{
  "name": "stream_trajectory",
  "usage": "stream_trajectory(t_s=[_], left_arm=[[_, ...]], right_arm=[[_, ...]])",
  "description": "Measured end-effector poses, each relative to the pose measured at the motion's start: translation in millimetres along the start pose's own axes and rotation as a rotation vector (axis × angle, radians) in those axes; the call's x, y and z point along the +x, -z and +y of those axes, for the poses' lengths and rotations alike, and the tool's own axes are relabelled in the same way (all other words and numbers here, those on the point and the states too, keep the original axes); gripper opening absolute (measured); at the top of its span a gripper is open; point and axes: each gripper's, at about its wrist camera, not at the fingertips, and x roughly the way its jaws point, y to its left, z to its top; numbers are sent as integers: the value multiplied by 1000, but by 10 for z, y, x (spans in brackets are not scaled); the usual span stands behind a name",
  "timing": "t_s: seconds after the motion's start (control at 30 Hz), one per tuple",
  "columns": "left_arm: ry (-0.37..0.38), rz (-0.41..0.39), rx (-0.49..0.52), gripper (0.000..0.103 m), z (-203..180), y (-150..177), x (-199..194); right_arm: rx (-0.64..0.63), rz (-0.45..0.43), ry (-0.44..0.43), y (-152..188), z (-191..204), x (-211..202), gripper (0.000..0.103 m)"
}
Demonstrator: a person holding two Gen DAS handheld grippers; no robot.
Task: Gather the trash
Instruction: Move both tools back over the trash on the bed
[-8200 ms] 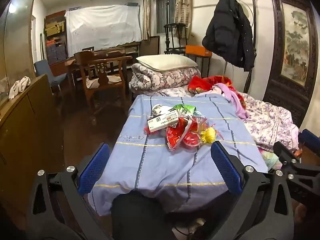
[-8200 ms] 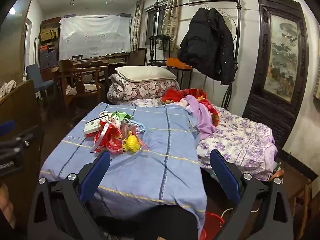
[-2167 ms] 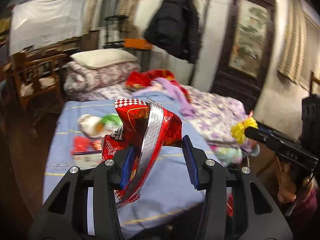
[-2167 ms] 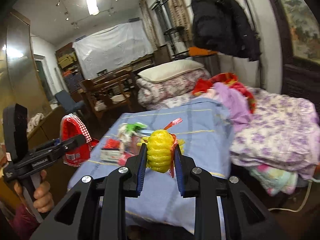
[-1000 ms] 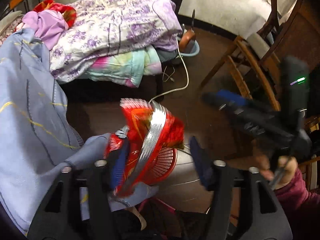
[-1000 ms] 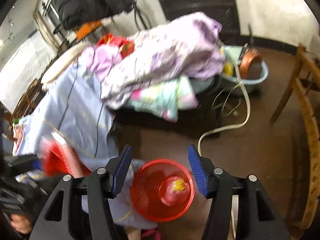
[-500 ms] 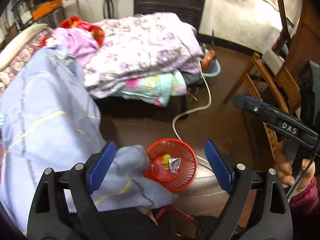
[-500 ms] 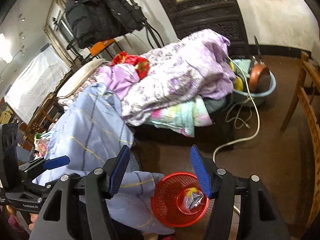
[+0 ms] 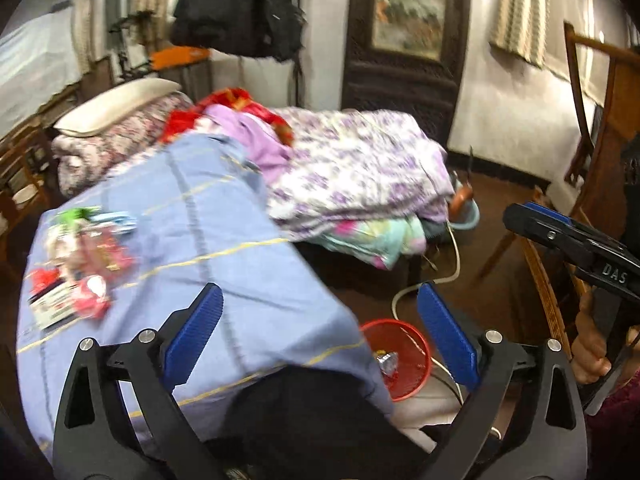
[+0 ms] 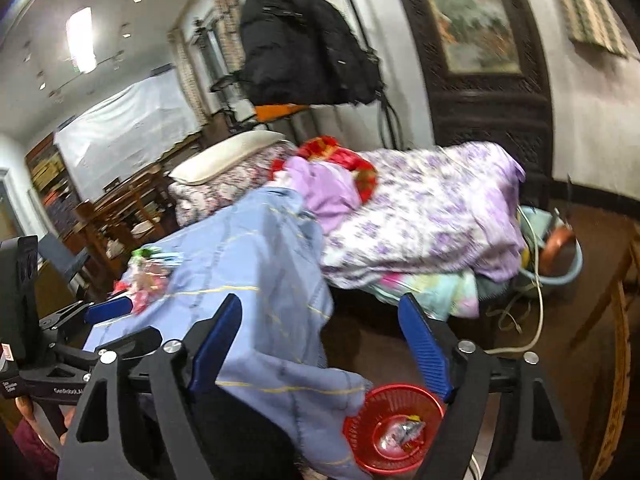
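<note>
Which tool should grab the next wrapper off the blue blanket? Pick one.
Left. Both tools, left tool and right tool, are open and empty, but the remaining wrappers lie on the left part of the blue blanket, on its side.

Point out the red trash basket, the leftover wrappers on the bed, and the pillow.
red trash basket [image 10: 394,394], right wrist view, on its upper rim.
leftover wrappers [image 9: 86,258], left wrist view, middle of the pile.
pillow [image 9: 116,106], left wrist view, its top face.

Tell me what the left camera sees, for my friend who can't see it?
The left gripper is open and empty above a blue blanket. A pile of wrappers lies on the blanket, and a red trash basket with some trash inside stands on the floor.
</note>
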Motion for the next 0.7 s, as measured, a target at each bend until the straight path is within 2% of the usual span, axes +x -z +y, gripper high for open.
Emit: stream_trajectory(t_s=[0.13, 0.3, 0.43, 0.57, 0.7], left_arm=[[-63, -55, -66, 96, 394, 135, -322], [-157, -73, -178, 96, 964, 401, -525], [-286, -47, -302, 96, 1579, 707, -562], [-381, -32, -433, 96, 2198, 988, -567], [-440, -12, -521, 96, 2589, 1234, -529]], right_arm=[[-50, -14, -35, -51, 406, -90, 89], [-108, 19, -85, -1, 900, -21, 90], [-159, 85, -120, 104, 1286, 228, 90], [-206, 151, -153, 235, 1664, 571, 90], [-249, 227, -182, 355, 2004, 977, 90]])
